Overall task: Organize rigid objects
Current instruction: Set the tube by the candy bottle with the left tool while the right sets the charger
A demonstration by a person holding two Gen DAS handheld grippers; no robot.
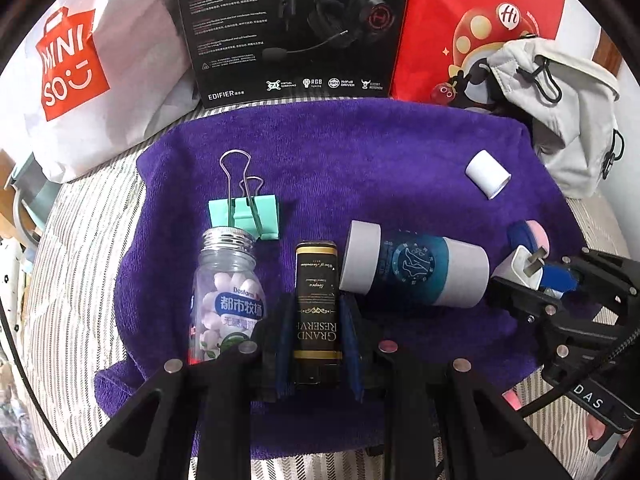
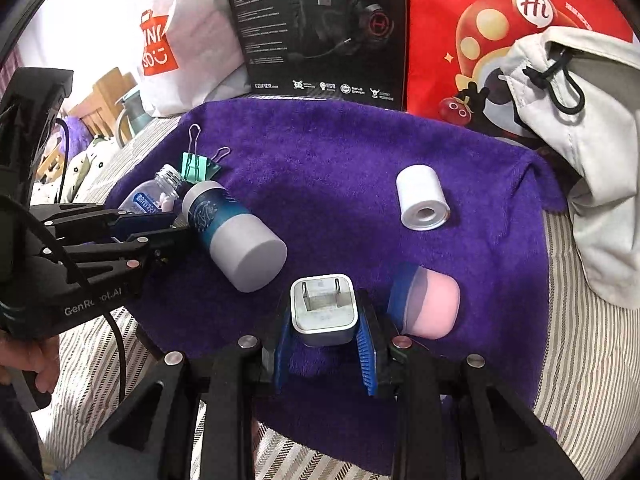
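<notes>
My left gripper [image 1: 318,320] is pinching the black Grand Reserve box [image 1: 317,312] by its long sides, lying low on the purple towel [image 1: 360,152] between the candy bottle [image 1: 226,300] and the blue-banded tube [image 1: 416,268], which looks like the start of a row. My right gripper [image 2: 325,332] has the white charger plug [image 2: 323,308] squeezed between its blue pads, prongs facing away, just beside the pink-capped item [image 2: 428,304]. The white roll [image 2: 422,198] sits well apart, so I'd judge it's yet to join.
</notes>
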